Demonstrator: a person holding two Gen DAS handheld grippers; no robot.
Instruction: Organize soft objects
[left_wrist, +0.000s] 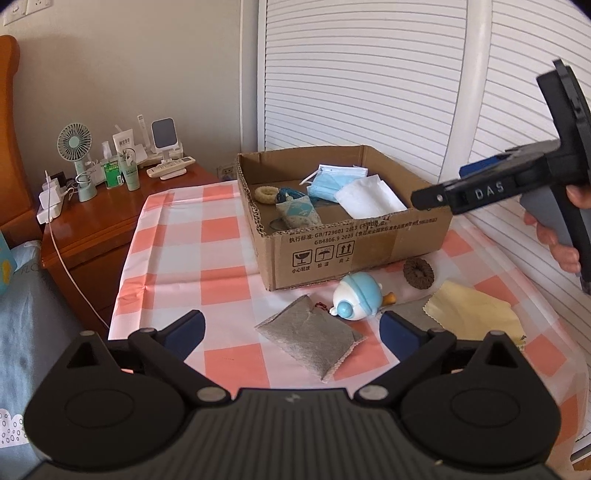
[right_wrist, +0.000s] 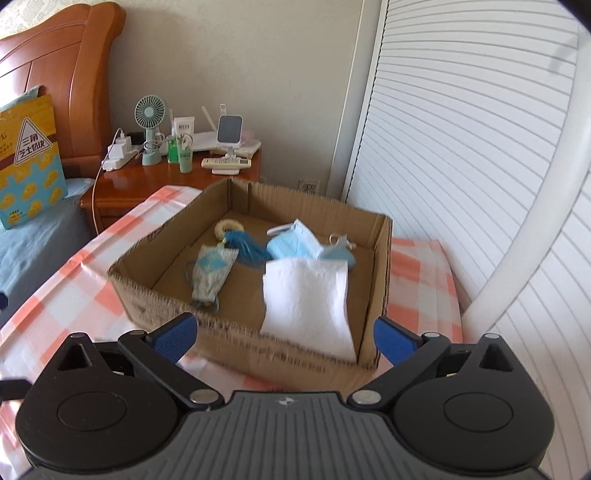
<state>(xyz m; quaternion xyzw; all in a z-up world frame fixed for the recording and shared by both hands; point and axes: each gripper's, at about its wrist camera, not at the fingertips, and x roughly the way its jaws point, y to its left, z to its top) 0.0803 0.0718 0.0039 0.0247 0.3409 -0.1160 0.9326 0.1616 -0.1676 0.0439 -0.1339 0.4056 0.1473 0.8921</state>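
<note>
An open cardboard box (left_wrist: 332, 251) (right_wrist: 155, 295) stands on the pink checked tablecloth. Inside lie a white tissue (left_wrist: 369, 199) (right_wrist: 306, 299), a blue face mask (left_wrist: 328, 181) (right_wrist: 291, 243), a patterned pouch (left_wrist: 299, 214) (right_wrist: 212, 271) and a straw ring with a blue tassel (right_wrist: 236, 240). In front of the box rest a grey fabric sachet (left_wrist: 310, 339), a blue and white toy (left_wrist: 356, 297), a brown scrunchie (left_wrist: 418, 274) and a yellow cloth (left_wrist: 469, 310). My left gripper (left_wrist: 291, 328) is open over the sachet. My right gripper (right_wrist: 284, 332) (left_wrist: 439, 197) is open and empty above the box's near wall.
A wooden nightstand (left_wrist: 110, 221) at the left carries a small fan (left_wrist: 75, 147), bottles, a charger and a remote. A bed with a blue sheet (left_wrist: 33, 314) lies beside it. White louvred doors (left_wrist: 369, 74) stand behind the table.
</note>
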